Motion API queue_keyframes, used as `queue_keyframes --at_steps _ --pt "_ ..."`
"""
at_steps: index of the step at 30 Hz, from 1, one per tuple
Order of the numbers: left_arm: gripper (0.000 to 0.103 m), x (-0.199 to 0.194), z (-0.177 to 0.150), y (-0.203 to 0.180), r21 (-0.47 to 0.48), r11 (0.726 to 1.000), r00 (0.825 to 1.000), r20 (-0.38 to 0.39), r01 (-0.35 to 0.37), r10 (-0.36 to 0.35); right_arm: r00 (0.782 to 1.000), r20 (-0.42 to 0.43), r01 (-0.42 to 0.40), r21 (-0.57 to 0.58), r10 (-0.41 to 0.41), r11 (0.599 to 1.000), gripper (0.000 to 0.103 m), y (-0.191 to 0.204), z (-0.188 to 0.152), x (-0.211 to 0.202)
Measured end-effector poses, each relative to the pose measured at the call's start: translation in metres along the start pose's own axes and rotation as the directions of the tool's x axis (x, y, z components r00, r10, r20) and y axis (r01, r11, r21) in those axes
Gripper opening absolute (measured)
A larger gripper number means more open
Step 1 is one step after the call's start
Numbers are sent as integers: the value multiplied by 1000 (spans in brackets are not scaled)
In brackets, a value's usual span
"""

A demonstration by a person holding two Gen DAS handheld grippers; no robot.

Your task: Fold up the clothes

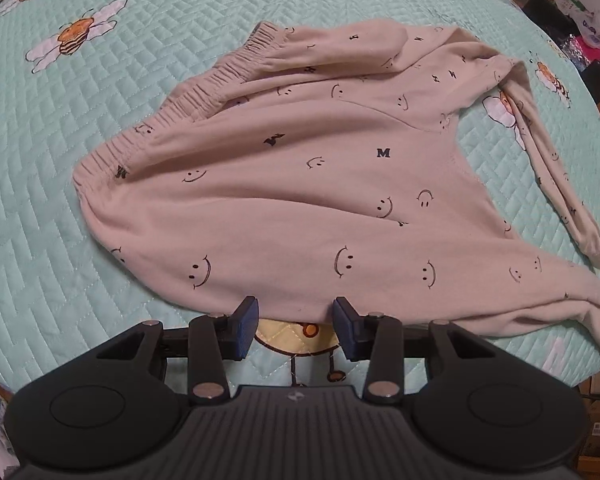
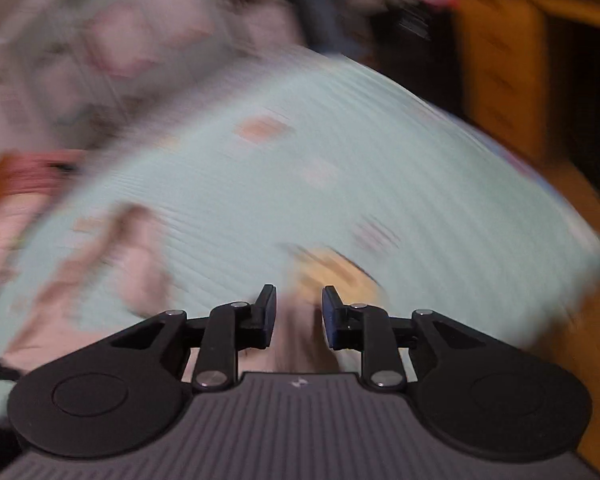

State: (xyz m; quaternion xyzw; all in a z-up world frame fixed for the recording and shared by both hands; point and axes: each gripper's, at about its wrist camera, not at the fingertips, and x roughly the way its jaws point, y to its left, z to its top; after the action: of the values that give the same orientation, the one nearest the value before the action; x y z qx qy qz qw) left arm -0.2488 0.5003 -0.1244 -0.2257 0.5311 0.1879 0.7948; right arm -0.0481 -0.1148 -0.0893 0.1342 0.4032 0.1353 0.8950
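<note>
A pale pink garment printed with smiley faces lies spread on the bed. Its gathered elastic band is at the far left, and a long sleeve trails down the right side. My left gripper is open at the garment's near edge. Its fingertips reach the hem, and only quilt shows between the blue pads. The right wrist view is badly blurred. There my right gripper stands with its jaws apart over the bed. Pale pink cloth smears at the lower left and under the jaws, with no grip visible.
The bed wears a mint green quilt with bee and flower prints. Boxes and bags crowd the floor beyond the bed's far right corner. Wooden furniture stands to the right of the bed.
</note>
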Motion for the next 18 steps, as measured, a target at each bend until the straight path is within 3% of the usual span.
queue_keyframes --at_steps 2,5,6,8,10,12,15,18 --pt "44 -1 1 -3 7 1000 1000 5 -1 1 999 32 17 114 -21 993 29 -16 -12 -6" --pt "44 -4 1 -10 19 1000 1000 13 4 -5 993 113 -36 164 17 986 32 -10 -12 -15" --pt "44 -6 1 -13 29 1000 1000 16 5 -5 992 122 -57 141 40 988 33 0 -8 -14" --pt "44 -7 -2 -22 58 998 1000 18 -4 3 994 94 -67 39 63 997 49 28 -3 -5" --pt "45 -8 -5 -31 89 996 1000 18 -20 18 998 54 -12 -63 15 998 61 54 -1 8" --pt "46 -9 -9 -39 119 992 999 19 -47 45 996 28 91 -133 -88 987 61 71 -1 21" --pt "49 -9 -15 -47 154 984 996 19 -90 88 991 50 131 -82 -127 988 61 69 -10 21" --pt "52 -7 -16 -53 186 974 991 23 -132 130 981 60 185 0 -184 983 68 54 -22 16"
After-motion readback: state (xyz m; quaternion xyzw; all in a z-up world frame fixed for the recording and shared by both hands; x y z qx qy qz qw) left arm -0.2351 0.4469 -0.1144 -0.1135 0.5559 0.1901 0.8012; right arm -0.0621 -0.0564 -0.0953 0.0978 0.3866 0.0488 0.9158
